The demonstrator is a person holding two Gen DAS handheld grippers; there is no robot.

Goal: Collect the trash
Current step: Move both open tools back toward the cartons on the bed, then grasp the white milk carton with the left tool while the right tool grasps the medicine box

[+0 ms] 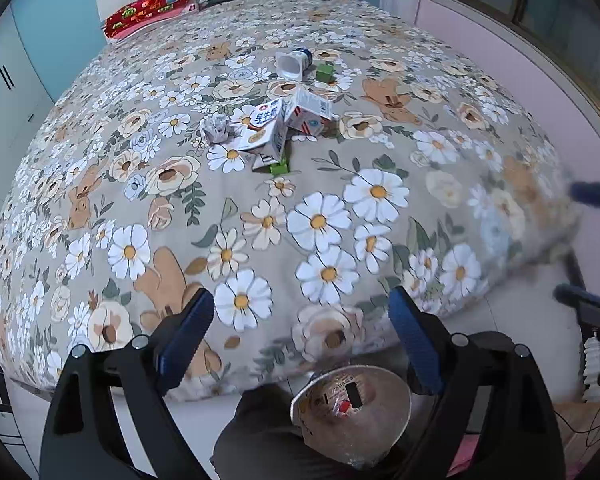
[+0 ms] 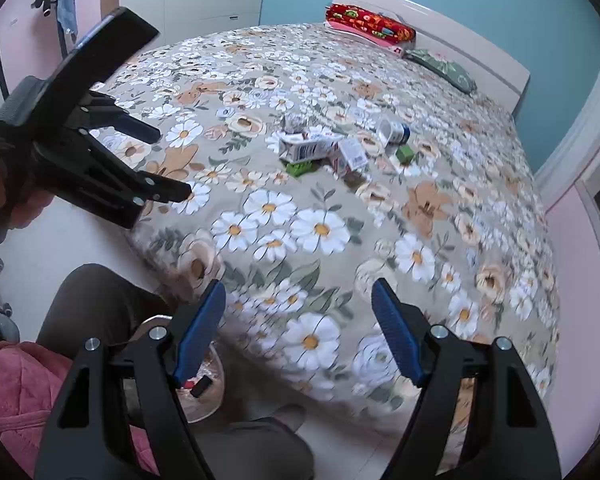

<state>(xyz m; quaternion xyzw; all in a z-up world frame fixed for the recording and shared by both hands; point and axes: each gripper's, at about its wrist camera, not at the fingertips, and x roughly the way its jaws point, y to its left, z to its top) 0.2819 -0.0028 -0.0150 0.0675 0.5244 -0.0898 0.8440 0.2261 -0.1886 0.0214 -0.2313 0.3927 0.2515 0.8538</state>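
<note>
Left gripper (image 1: 300,320), right gripper (image 2: 298,316): jaws wide, empty | milk cartons (image 1: 284,124), paper ball (image 1: 217,128), tipped cup (image 1: 294,63) mid-bed (image 1: 380,240); print unreadable | metal bin (image 1: 352,412) on floor holds wrappers.

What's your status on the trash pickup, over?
Left tool and right tool both open, empty, at bed's near edge. Trash pile mid-bed: milk cartons, paper ball, yogurt cup, untouched. Metal bin below. Nothing in the way.
</note>
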